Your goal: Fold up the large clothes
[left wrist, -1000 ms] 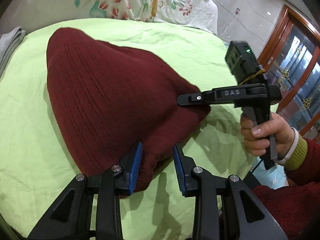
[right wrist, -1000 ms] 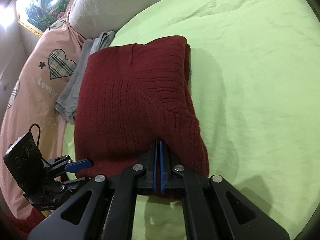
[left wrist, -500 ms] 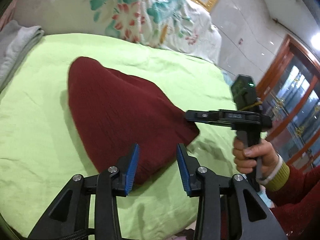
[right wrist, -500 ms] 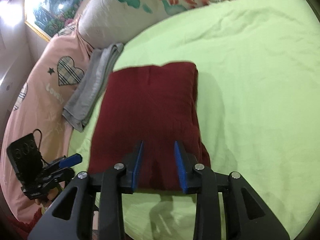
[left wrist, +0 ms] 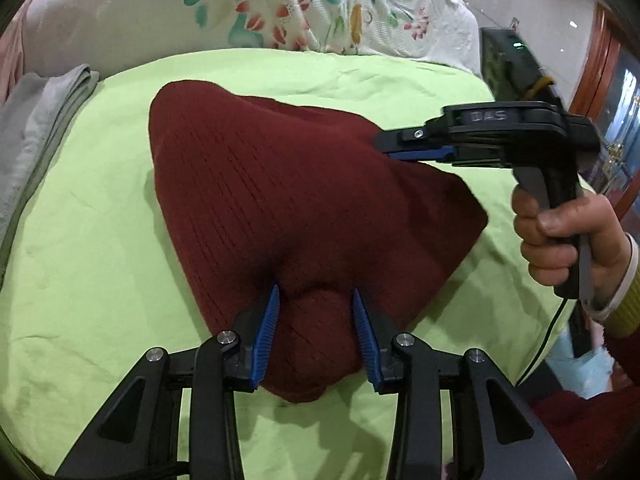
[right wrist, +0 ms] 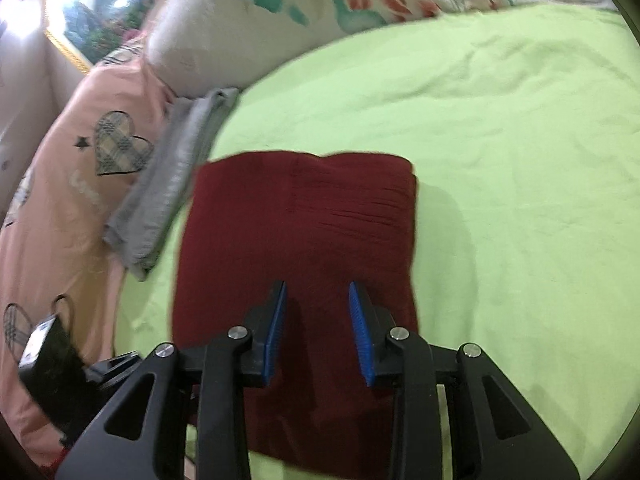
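Observation:
A dark red knitted sweater (left wrist: 288,200) lies folded into a thick pad on the light green bed sheet (left wrist: 80,264). My left gripper (left wrist: 318,312) is open and straddles the sweater's near corner, and a bulge of knit fills the gap between its blue pads (left wrist: 268,328). A hand (left wrist: 560,236) holds my right gripper (left wrist: 386,148), which is seen side-on over the sweater's right edge. In the right wrist view the right gripper (right wrist: 318,316) hangs open just above the sweater (right wrist: 304,220), casting a shadow on it and holding nothing.
A folded grey garment (right wrist: 172,176) lies beside the sweater's far left edge. Behind it are a pink heart-print cover (right wrist: 80,208) and a white floral quilt (left wrist: 280,4). A wooden glass-door cabinet (left wrist: 612,80) stands at the right. Bare green sheet (right wrist: 520,160) spreads to the right.
My right gripper opened, let go of the sweater's edge and drew back and up. My left gripper pulled back, then pushed forward over the near corner.

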Demonstrator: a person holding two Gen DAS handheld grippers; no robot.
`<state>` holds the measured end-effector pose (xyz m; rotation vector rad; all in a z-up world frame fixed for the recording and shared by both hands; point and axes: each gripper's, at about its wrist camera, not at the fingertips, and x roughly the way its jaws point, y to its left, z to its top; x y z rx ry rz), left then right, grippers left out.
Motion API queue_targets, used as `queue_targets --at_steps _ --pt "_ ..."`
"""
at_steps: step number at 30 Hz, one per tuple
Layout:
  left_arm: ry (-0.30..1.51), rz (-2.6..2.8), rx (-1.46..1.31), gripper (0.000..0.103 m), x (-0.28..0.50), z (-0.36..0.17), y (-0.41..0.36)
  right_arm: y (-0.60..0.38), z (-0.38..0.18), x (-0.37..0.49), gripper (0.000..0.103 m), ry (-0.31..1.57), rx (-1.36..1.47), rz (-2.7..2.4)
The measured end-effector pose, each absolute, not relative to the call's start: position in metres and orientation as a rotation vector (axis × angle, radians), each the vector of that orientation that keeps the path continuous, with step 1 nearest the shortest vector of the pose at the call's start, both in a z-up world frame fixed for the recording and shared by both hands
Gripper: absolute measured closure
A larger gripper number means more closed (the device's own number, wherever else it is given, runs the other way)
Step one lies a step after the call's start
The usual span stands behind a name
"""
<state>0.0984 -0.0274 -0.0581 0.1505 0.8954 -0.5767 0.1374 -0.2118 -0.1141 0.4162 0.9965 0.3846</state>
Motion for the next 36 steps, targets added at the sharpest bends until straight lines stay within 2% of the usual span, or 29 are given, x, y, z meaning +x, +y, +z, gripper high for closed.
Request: queue_targets --at_steps 5,11,12,13,14,15,19,21,23,24,25,26,29,31,33,36 --pt "0.898 -0.564 0.124 0.064 0.097 -0.055 -0.025 -0.215 -0.127 0.145 0.07 1.018 0.424 0.348" --pt "0.834 -0.584 -0.132 0.065 0.109 -0.016 0.009 -0.22 -0.103 0.135 0.069 0.979 0.413 0.362" --pt "0.83 -0.565 -0.154 0.065 0.116 -0.013 0.012 -0.222 -0.099 0.137 0.066 0.968 0.408 0.359" --pt "0.833 -0.526 -0.18 0.064 0.127 -0.011 0.015 -0.223 -0.096 0.139 0.058 0.961 0.406 0.355" --pt "0.844 -0.491 -0.198 0.062 0.139 -0.013 0.018 -0.225 -0.095 0.143 0.044 0.956 0.406 0.343" --pt "0.859 -0.464 -0.212 0.061 0.149 -0.015 0.019 -0.228 -0.094 0.148 0.039 0.948 0.408 0.323" --pt "0.943 -0.352 -0.3 0.061 0.198 -0.03 0.027 -0.239 -0.103 0.176 0.037 0.957 0.44 0.277" --pt "0.958 -0.336 -0.356 0.049 0.218 -0.035 0.033 -0.24 -0.11 0.191 0.037 0.978 0.458 0.278" --pt "0.961 -0.297 -0.383 0.045 0.238 -0.039 0.035 -0.238 -0.118 0.206 0.037 1.004 0.466 0.282" --pt "0.967 -0.288 -0.389 0.045 0.247 -0.041 0.035 -0.236 -0.124 0.212 0.039 1.025 0.479 0.295" --pt "0.975 -0.282 -0.394 0.045 0.255 -0.043 0.034 -0.234 -0.13 0.217 0.071 1.047 0.488 0.315" --pt "0.985 -0.276 -0.392 0.045 0.263 -0.046 0.031 -0.23 -0.133 0.22 0.094 1.068 0.486 0.328" --pt "0.963 -0.261 -0.317 0.046 0.27 -0.042 0.022 -0.236 -0.115 0.207 0.095 0.965 0.497 0.328" --pt "0.958 -0.206 -0.236 0.041 0.268 -0.045 0.011 -0.243 -0.11 0.199 0.095 0.936 0.482 0.282" --pt "0.992 -0.126 -0.147 0.036 0.272 -0.061 0.001 -0.244 -0.122 0.201 0.095 0.983 0.47 0.252" --pt "1.015 -0.131 -0.198 0.036 0.275 -0.066 0.002 -0.247 -0.137 0.204 0.09 1.044 0.498 0.235"
